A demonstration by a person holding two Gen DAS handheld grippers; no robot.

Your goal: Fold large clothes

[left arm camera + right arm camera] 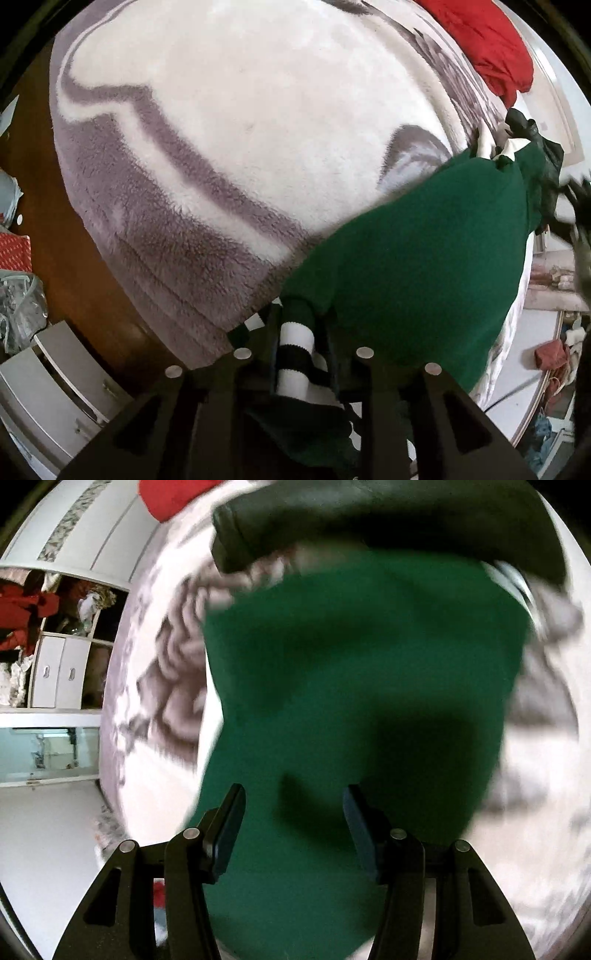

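The green jacket (424,258) lies on the blanket (221,110) at lower right, its striped cuff (295,354) pinched by the left gripper (299,350) — likely for folding — while the right gripper (293,819) hovers spread.

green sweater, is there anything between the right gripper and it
Nothing visible. In the right wrist view the right gripper is open directly over the green sweater, with only bare green fabric between its fingers. A dark garment lies beyond the sweater's far edge, not in the path. The left gripper is already shut on the striped cuff.
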